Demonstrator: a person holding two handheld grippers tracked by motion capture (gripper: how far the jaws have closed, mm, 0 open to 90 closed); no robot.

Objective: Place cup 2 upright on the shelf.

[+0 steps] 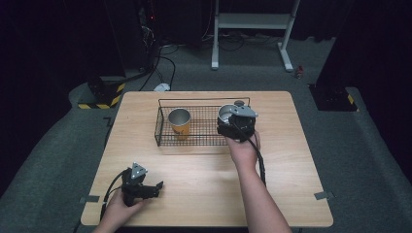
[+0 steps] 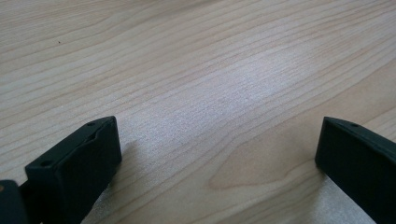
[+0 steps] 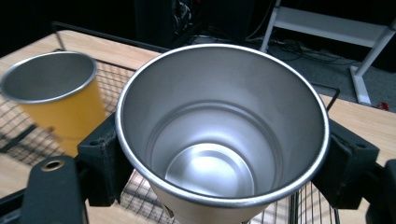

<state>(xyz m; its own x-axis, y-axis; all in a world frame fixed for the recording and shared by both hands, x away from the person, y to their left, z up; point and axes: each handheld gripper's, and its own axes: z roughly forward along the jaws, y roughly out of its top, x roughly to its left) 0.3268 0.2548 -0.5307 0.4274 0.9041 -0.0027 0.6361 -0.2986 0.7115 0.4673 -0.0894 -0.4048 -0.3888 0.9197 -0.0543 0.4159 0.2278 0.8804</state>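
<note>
Nearest to me, my left gripper [image 1: 137, 185] rests low at the near-left part of the table [image 1: 204, 194], well short of the wire basket [image 1: 163, 132] that I use as my landmark. Its jaws stand wide apart with nothing between them; in the left gripper view they frame bare wood grain.

Farther on, my right hand [image 1: 244, 148] reaches to the near-right corner of the basket. My right gripper [image 3: 212, 154] holds a steel cup [image 3: 222, 130] there: in the right gripper view the two black jaws press the cup's outer wall from either side, just under its rim, and the cup stands upright with its open mouth facing the camera. In the high view the steel cup [image 1: 226, 113] sits at the basket's right end; whether its base already touches the basket's mesh floor or hangs just above it I cannot tell.

Inside the basket toward its left end stands a yellow cup [image 1: 180, 123] with a steel rim, apart from the one I hold.

My worries from here, as I judge them: the cup tapers and its wall is smooth, so the grip near the rim could let it slide downward or tip if I loosen too early. If I open the jaws while the base is off the mesh, it may drop and topple. Swinging left could knock the yellow cup, and lowering carelessly could catch the basket's top wire.
</note>
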